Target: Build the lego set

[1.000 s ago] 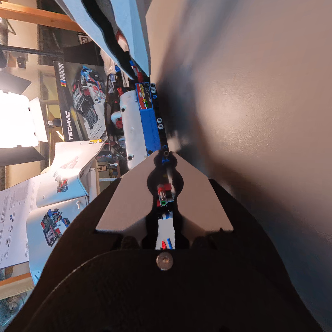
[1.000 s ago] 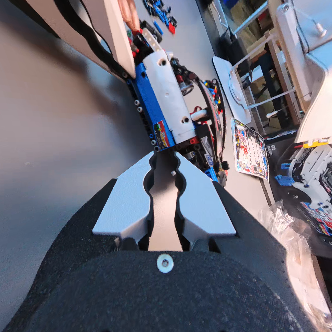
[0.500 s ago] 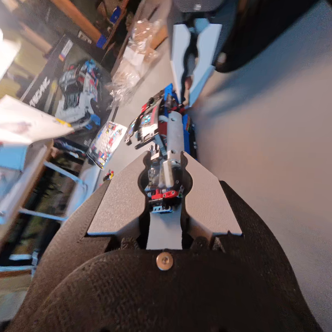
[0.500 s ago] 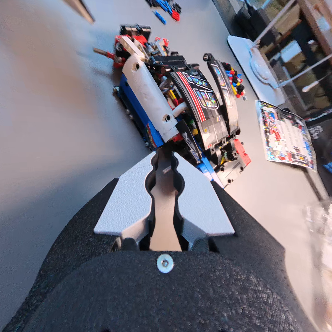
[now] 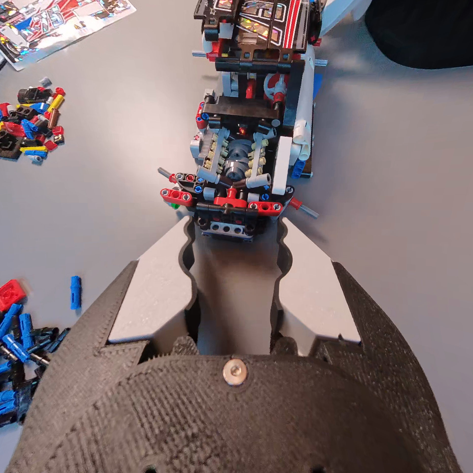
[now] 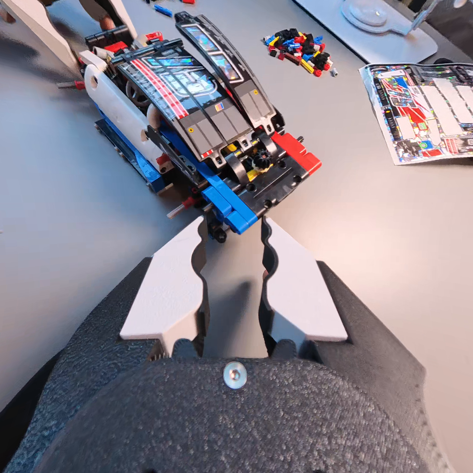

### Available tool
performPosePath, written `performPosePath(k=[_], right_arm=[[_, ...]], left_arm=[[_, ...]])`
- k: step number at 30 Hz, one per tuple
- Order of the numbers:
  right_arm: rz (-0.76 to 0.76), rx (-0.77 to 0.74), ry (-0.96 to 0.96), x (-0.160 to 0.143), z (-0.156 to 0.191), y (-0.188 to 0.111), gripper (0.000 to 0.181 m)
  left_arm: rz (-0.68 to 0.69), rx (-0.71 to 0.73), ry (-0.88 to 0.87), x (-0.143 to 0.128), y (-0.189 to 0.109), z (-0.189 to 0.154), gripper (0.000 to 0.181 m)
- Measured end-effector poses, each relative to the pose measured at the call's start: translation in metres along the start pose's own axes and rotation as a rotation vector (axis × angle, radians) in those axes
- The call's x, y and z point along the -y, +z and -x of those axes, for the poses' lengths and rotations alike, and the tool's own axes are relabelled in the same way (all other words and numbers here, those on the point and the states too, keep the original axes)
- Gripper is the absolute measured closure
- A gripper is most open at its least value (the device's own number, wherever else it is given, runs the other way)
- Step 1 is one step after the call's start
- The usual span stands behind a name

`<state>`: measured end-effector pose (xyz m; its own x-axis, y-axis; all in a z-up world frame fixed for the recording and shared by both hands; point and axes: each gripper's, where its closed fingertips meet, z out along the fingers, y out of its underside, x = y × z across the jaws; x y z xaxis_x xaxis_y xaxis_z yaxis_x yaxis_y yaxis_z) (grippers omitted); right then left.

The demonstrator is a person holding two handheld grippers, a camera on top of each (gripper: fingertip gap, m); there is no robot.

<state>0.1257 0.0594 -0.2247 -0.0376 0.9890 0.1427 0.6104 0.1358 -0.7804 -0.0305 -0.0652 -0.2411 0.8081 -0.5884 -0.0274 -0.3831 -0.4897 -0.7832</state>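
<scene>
The partly built lego car point(image 5: 245, 158) stands upright on the grey table point(image 5: 384, 179), with black stickered roof panels, a white side and a blue base. In the left wrist view its engine end points at me. My left gripper point(image 5: 235, 222) is open, its tips on either side of the car's nose without touching it. In the right wrist view the car point(image 6: 194, 107) shows its rear. My right gripper point(image 6: 233, 221) is open, with the blue rear corner point(image 6: 240, 217) between its tips. The left gripper's white fingers point(image 6: 41, 33) flank the far end.
A pile of small parts point(image 5: 30, 122) and a sticker sheet point(image 5: 51, 25) lie to the left of the car. Blue pins point(image 5: 15, 332), one loose blue pin point(image 5: 75, 291) and a red piece point(image 5: 10, 291) lie near my left gripper. A white stand base point(image 6: 371, 23) is far right. About 20 cm separates my left fingertips from my right.
The car, held on its side in my shut left gripper, was turned upright and set on the table. The left gripper has opened off it. The right gripper has opened wider.
</scene>
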Motion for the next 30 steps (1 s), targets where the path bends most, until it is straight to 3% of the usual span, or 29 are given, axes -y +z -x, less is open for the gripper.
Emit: performPosePath(k=[13, 30], right_arm=[[-0.027, -0.057, 0.065, 0.015, -0.053, 0.037, 0.148], [0.000, -0.134, -0.090, 0.010, -0.036, 0.044, 0.153]], left_arm=[[-0.016, 0.060, -0.004, 0.009, 0.013, 0.050, 0.121], [-0.031, 0.197, 0.030, 0.004, 0.001, 0.072, 0.129]])
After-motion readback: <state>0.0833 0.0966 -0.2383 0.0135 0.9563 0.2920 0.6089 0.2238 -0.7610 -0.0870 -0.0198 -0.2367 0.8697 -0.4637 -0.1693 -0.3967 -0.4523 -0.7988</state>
